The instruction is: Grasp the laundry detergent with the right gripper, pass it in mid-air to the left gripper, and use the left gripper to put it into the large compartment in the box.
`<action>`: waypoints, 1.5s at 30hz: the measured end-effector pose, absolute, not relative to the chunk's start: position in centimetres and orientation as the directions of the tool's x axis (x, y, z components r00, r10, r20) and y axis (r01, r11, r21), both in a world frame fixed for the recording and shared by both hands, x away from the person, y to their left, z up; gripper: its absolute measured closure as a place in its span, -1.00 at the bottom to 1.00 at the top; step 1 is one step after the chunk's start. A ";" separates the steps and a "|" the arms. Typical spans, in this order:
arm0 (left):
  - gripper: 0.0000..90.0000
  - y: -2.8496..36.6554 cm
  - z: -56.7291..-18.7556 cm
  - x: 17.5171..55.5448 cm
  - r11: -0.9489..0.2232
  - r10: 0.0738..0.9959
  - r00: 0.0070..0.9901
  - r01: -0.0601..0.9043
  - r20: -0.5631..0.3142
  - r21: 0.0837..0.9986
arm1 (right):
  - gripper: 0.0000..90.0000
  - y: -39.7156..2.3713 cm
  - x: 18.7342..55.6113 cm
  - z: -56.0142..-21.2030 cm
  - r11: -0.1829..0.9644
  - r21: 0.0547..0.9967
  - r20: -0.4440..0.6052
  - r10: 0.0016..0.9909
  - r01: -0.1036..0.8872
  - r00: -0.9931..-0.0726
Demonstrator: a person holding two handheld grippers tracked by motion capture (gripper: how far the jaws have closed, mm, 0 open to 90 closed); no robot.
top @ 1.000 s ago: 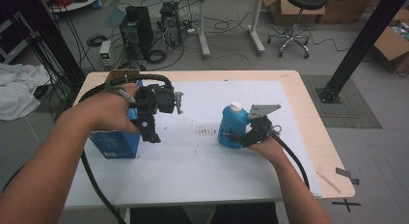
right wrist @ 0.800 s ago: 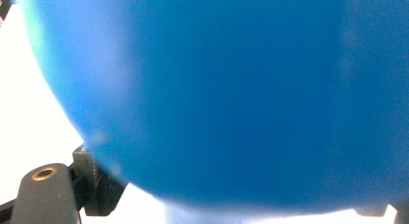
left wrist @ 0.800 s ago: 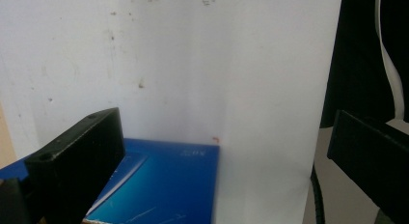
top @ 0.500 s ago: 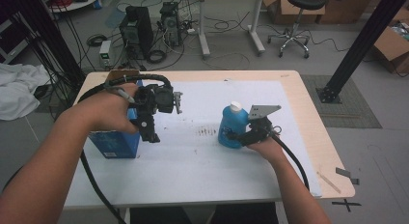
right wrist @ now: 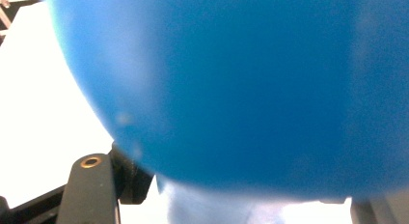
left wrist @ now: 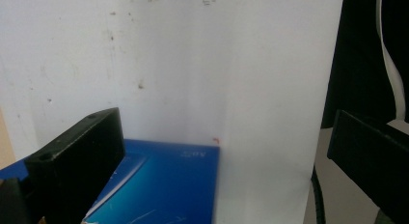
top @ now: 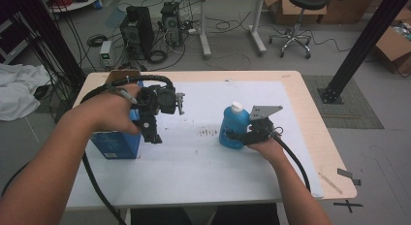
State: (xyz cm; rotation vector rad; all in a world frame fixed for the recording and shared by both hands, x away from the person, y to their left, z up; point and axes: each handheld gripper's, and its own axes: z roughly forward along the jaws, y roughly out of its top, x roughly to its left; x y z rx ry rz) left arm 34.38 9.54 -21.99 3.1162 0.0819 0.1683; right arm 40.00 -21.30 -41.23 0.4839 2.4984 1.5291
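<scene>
We have the right gripper (top: 238, 136) set against the blue bottle (top: 233, 127), which stands upright on the white sheet (top: 203, 157) covering the table (top: 310, 113), at about 3 o'clock from the sheet's middle. Its jaws have just been closing with the bottle's body between them, and in the right gripper view the blue wall (right wrist: 251, 89) bulges right up against the camera, so we judge the pads are on it or very nearly so; we cannot tell how firmly. The main risk, as we see it, lies in that round, smooth body: a hold low on the belly could let the bottle pivot or slide out once lifted, and the white cap (top: 236, 106) end would tip over. A hard squeeze could also dent the soft wall and, if the cap is loose, push liquid out. Our left gripper (top: 154, 119) hangs with its jaws wide apart and nothing in them, above the blue box (top: 116, 146) at 9 o'clock, the box's top (left wrist: 159, 185) showing just beneath one jaw. Dropping that hand carelessly could knock the box along the sheet. Its cable (top: 99, 186) trails off the table's near edge and could snag.
</scene>
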 end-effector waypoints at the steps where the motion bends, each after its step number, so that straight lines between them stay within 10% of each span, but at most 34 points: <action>1: -1.00 9.5 -22.0 34.4 -0.998 0.053 0.993 0.051 0.106 0.022 | -0.28 -21.3 40.0 -41.2 0.420 0.889 0.023 0.358 0.183 -0.934; 45: -1.00 8.4 -21.6 34.9 -0.999 0.036 0.994 0.036 0.108 0.008 | 0.03 -21.5 39.8 -36.7 0.470 0.876 -0.008 0.240 0.109 -0.971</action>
